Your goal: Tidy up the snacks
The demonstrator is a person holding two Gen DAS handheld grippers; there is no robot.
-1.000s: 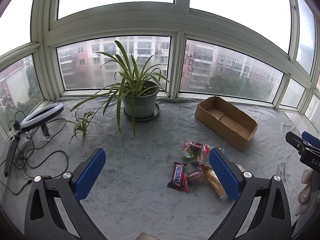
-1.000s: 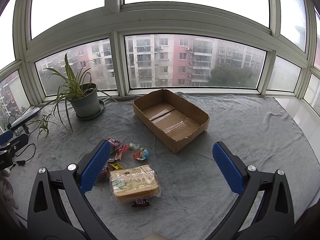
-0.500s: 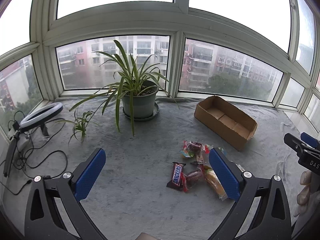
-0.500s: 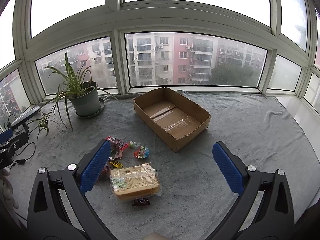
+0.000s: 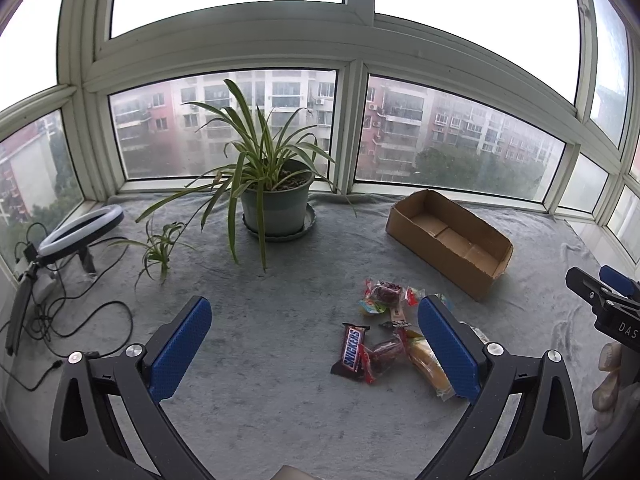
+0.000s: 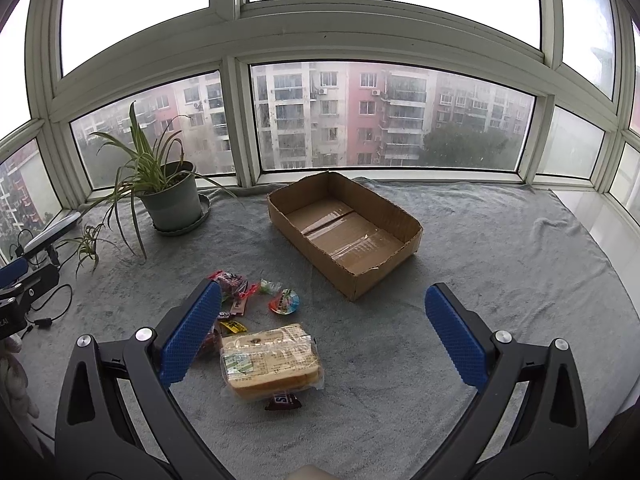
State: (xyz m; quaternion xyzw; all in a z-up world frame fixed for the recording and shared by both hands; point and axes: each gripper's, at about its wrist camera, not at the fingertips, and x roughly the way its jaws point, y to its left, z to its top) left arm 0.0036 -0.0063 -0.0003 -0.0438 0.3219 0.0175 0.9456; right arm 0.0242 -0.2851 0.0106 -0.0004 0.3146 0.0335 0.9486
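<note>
Snacks lay heaped on the grey blanket (image 5: 280,340): through the left view, the left gripper (image 5: 316,344) hung wide open, empty, short of the Snickers bar (image 5: 353,347). Right view: right gripper (image 6: 324,340) gaped too, above the wrapped bread (image 6: 270,360), cardboard box (image 6: 344,232) waiting empty beyond, likely the destination.

A grey blanket (image 6: 500,264) covers the window ledge ahead of my grippers. On it, an open cardboard box (image 6: 344,232) lies ahead, a pile of wrapped snacks (image 6: 256,328) near my right tool's left finger, and a potted plant (image 6: 172,200) far left.
</note>
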